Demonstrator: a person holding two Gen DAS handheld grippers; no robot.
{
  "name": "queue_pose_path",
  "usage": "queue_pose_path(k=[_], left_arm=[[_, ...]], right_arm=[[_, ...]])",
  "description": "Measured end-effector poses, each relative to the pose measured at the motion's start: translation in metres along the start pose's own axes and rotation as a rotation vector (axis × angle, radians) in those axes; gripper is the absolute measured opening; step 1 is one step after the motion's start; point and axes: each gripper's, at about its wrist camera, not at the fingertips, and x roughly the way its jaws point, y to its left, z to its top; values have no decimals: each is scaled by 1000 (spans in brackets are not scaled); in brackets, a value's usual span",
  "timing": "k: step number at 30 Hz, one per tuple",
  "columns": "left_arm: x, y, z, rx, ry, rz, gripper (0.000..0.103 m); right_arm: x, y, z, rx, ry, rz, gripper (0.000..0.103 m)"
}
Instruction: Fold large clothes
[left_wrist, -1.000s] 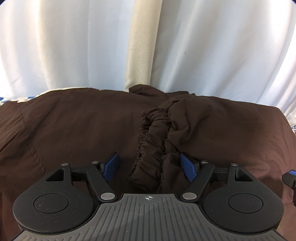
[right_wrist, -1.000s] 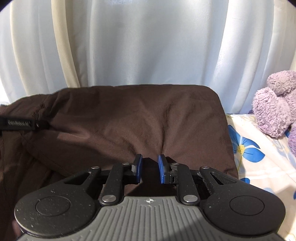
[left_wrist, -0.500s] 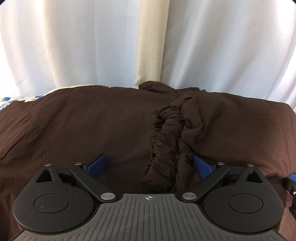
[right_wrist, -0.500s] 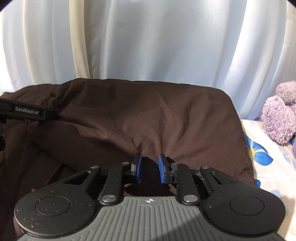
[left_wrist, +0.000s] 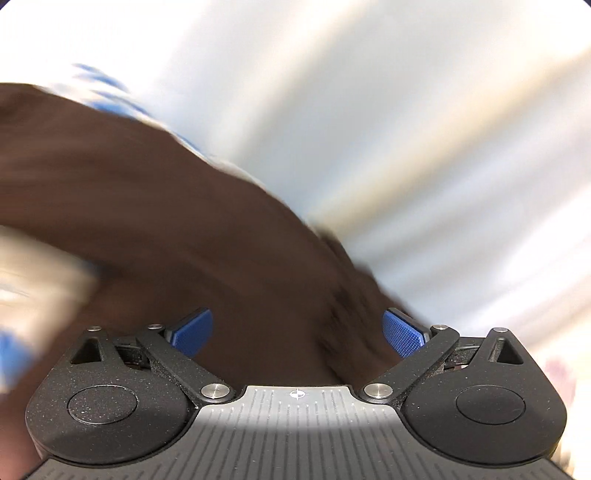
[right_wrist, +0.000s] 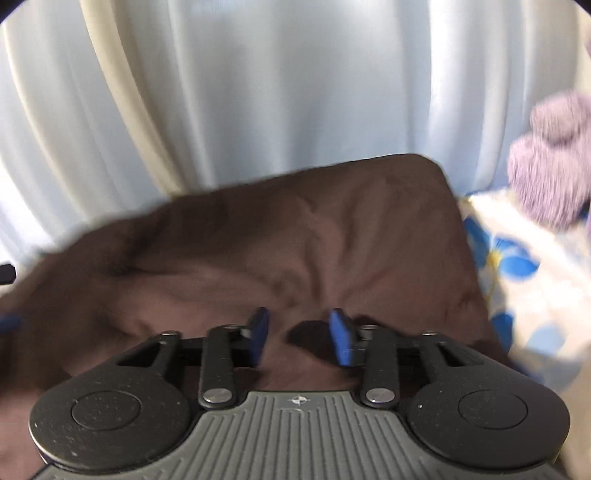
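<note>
We have both grippers off the brown garment (right_wrist: 288, 251), which lies spread over the flowered bed sheet (right_wrist: 517, 266) in front of the white curtain (right_wrist: 295, 92). Our left gripper (left_wrist: 297, 332) stands wide with nothing pinched; its view is smeared, so we cannot tell how near the cloth its pads are. Our right gripper (right_wrist: 297, 334) has just been opening; its jaws stand partly apart just above the garment, cloth below them but not pressed.

The risk, as we judge it, is the released fold springing back or sliding, since nothing pins it now. The blurred left view suggests a quick swing, and wide jaws could snag the garment and drag the layers askew. The purple plush toy (right_wrist: 550, 155), beyond the garment's right edge, could get bumped.
</note>
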Motion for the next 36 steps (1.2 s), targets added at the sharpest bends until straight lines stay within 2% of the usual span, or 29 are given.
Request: queue_pose_path(k=[2,4,6,8,13,16,18,20,22,23,24,27,29,32,34,36], left_arm=[[-27,43,22,-80,-100,99,101],[-45,87,39,-184,-170,213,101],[-59,129,49,-294,-236,292,97],[-68,163,54,-372,-277,339,93],[-63,220,57,-582,-304,309,82],[-60,243,61,-631,-333,313,73],[-59,254,64,-668,-367,290,61],[-63,263,65,-715,-393,262,56],[-61,269,66,-743,-406,249,44],[-59,271,67,-747,-404,254,27],[-61,273,67,-749,-398,258,22],[-61,276,69,-746,-407,227,13],[-67,263,72,-682,-430,217,10],[-80,222,85,-515,-466,201,7],[-87,175,96,-341,-485,172,7],[-90,122,100,-181,-497,110,7]], right_arm=[[-17,-2,-15,71,2,109,44],[-21,-1,-31,123,34,175,44],[-19,3,-42,145,67,206,44],[-16,8,-50,151,82,219,44],[-8,15,-56,149,87,201,44],[-7,14,-54,159,81,181,44],[-10,15,-53,160,77,169,44],[-10,14,-51,162,79,160,44],[-8,14,-51,168,80,155,44],[-8,14,-50,171,79,152,44],[-8,15,-50,175,77,149,44],[-7,17,-51,173,75,147,44],[-7,17,-51,167,75,147,44],[-11,17,-50,166,66,146,44],[-15,16,-48,168,52,144,44],[-21,15,-47,170,35,148,44]])
